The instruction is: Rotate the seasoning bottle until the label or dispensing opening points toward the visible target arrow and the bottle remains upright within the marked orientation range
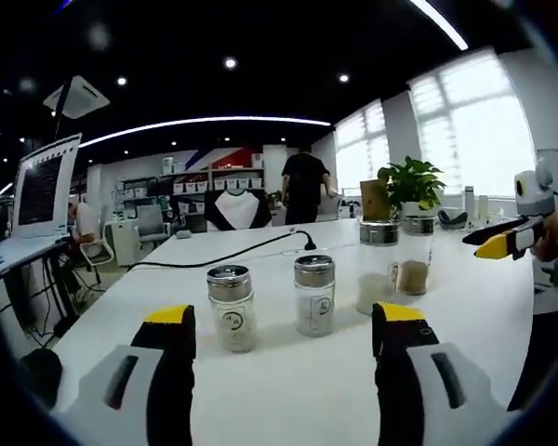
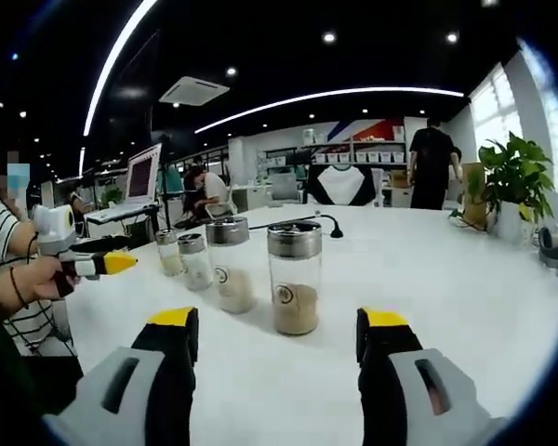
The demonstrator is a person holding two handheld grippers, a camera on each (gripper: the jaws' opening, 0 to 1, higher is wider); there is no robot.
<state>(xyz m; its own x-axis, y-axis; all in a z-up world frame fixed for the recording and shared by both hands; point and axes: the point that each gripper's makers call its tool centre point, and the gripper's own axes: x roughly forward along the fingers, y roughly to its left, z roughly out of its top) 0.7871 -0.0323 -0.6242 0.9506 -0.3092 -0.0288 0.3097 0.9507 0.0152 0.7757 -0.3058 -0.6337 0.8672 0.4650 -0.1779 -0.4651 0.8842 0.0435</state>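
Four glass seasoning bottles with metal caps stand upright in a row on the white table. In the left gripper view two small bottles are nearest. Behind them are a tall bottle of white powder and a tall bottle of brown seasoning. My left gripper is open, short of the small bottles and holding nothing. In the right gripper view the brown-seasoning bottle stands just ahead of my open right gripper. The white-powder bottle and the small ones follow to the left.
A potted plant and a black cable lie beyond the bottles. An open laptop stands on a side desk. The right gripper enters the left gripper view; the left gripper, held by a hand, enters the right gripper view. People are in the background.
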